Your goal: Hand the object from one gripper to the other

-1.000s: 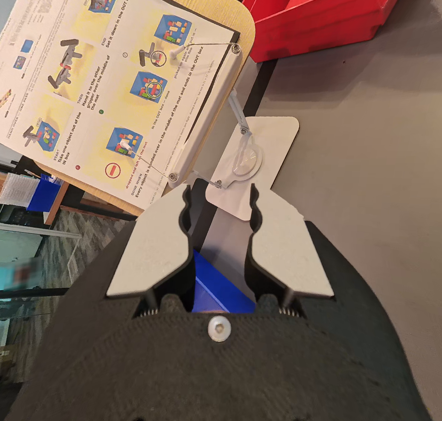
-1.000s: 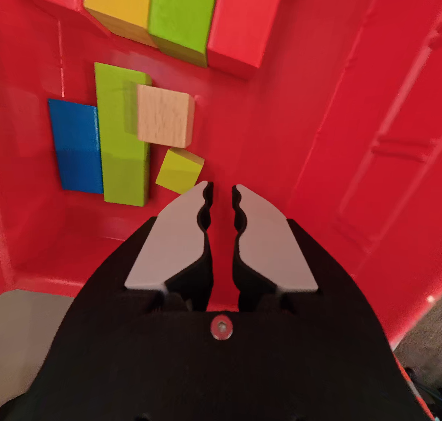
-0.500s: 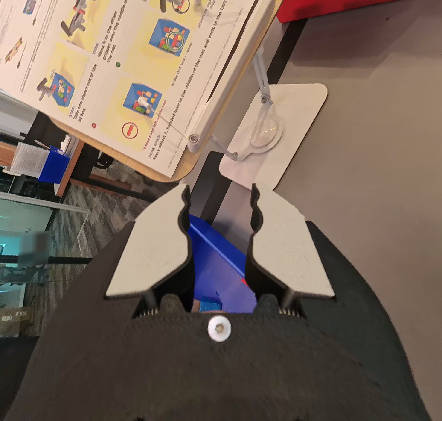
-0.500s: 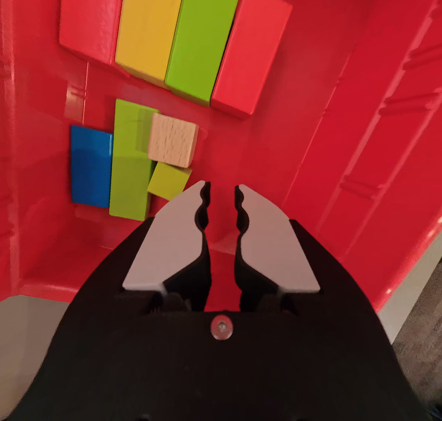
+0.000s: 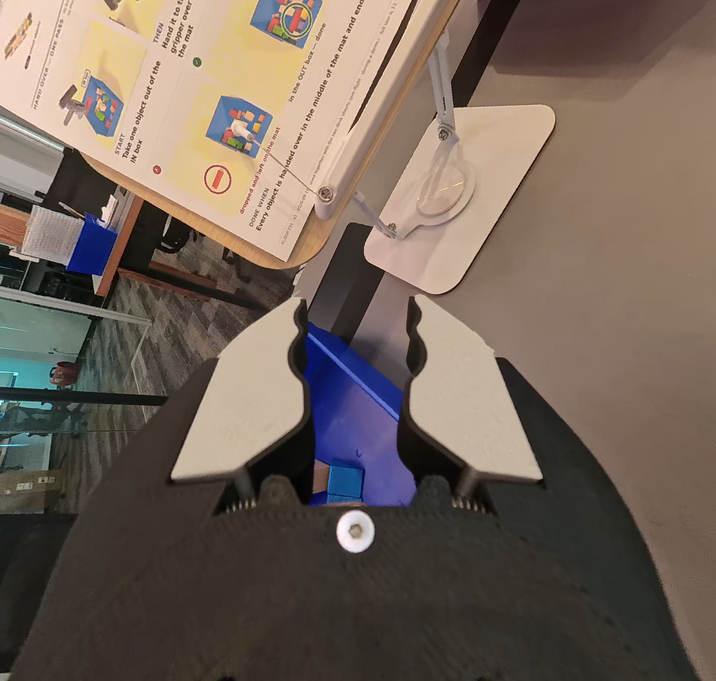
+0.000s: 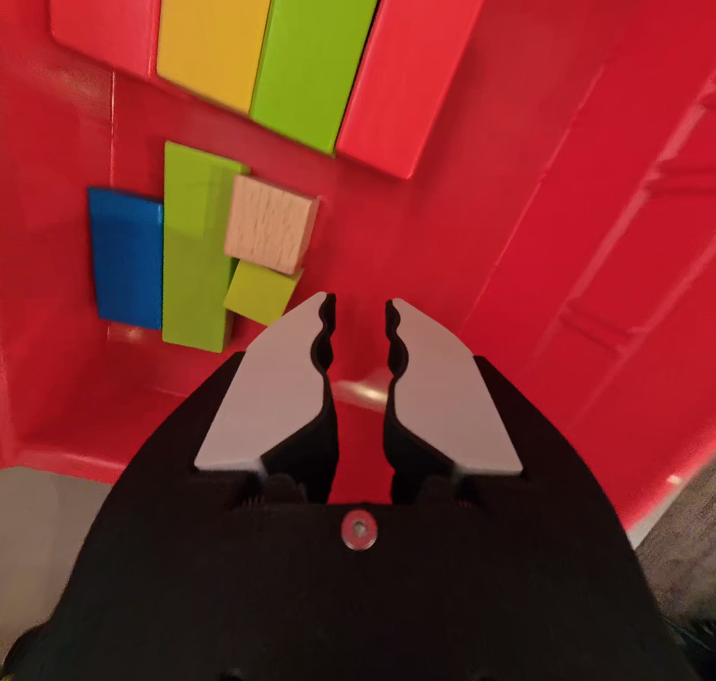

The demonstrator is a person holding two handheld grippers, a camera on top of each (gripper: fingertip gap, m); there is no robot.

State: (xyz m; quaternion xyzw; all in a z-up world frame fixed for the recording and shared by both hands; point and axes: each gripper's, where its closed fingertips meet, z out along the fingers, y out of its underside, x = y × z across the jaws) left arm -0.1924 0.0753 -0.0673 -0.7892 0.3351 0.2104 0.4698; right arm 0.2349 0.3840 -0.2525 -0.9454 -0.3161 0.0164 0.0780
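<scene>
My right gripper [image 6: 359, 300] is open with a narrow gap and holds nothing. It hangs inside a red bin [image 6: 542, 159]. Just left of its fingertips lies a small yellow-green block [image 6: 259, 292], with a bare wood cube [image 6: 269, 223], a long green block [image 6: 191, 252] and a blue block [image 6: 126, 259] beside it. My left gripper [image 5: 356, 306] is open wider and empty. It is above a blue bin [image 5: 348, 410], where a blue block [image 5: 345, 482] shows between the finger bases.
A row of long red, yellow [image 6: 213, 31], green [image 6: 317, 50] and red blocks lies at the far end of the red bin. In the left wrist view an instruction sheet [image 5: 232, 81] stands on a white-based stand [image 5: 465, 197] on the grey mat [image 5: 600, 314]. Some 55 cm of space lies between my two pairs of fingers. My left tips are about 50 cm from the bare wood cube [image 6: 269, 223], my right tips only 4 cm.
My right gripper's jaws have opened a little wider over the red bin, still on nothing. My left gripper has shifted, so more of the blue bin and its blue block show between the fingers.
</scene>
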